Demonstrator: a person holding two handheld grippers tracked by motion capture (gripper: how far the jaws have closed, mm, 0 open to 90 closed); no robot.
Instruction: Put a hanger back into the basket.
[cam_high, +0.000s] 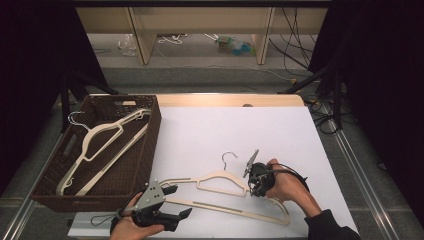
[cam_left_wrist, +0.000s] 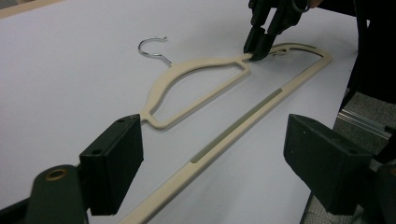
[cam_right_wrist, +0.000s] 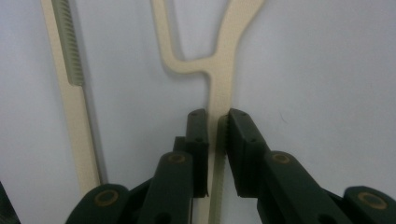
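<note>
Cream plastic clothes hanger with a chrome wire hook (cam_high: 227, 192) lies flat on the white desk (cam_high: 210, 130), near the front edge, hook pointing away from the person. Its bottom bar carries a grey ribbed strip (cam_left_wrist: 238, 125).

Right tongs (cam_high: 256, 187) are down on the hanger's right shoulder arm. In the right gripper view the two black jaws sit on either side of the cream arm (cam_right_wrist: 219, 93), just below where it forks, nearly closed on it. A thin sliver of gap shows on the left jaw side, so whether they are truly clamped or just touching I cannot tell. The left gripper view shows the same tongs (cam_left_wrist: 256, 50) meeting the arm from above. The person's right hand (cam_high: 287, 186) wraps that gripper, with a dark sleeve (cam_high: 327, 227) at the bottom edge.

Left tongs (cam_high: 180, 200) are at the hanger's left end, jaws spread wide and holding nothing. In the left gripper view the bottom bar runs up between the two black jaw pads (cam_left_wrist: 112, 161), clear of both. A grey three-cornered plate (cam_high: 151, 194) sits on top of this gripper, and the left hand (cam_high: 131, 227) holds it at the front edge of the desk.

Dark brown woven basket (cam_high: 155, 130) stands on the left side of the desk, well apart from the loose hanger. A second cream hanger of the same kind (cam_high: 102, 145) lies diagonally inside it, its wire hook at the far left.

Beyond the desk: grey floor with loose cables (cam_high: 295, 50) and light wooden furniture legs (cam_high: 142, 37).
</note>
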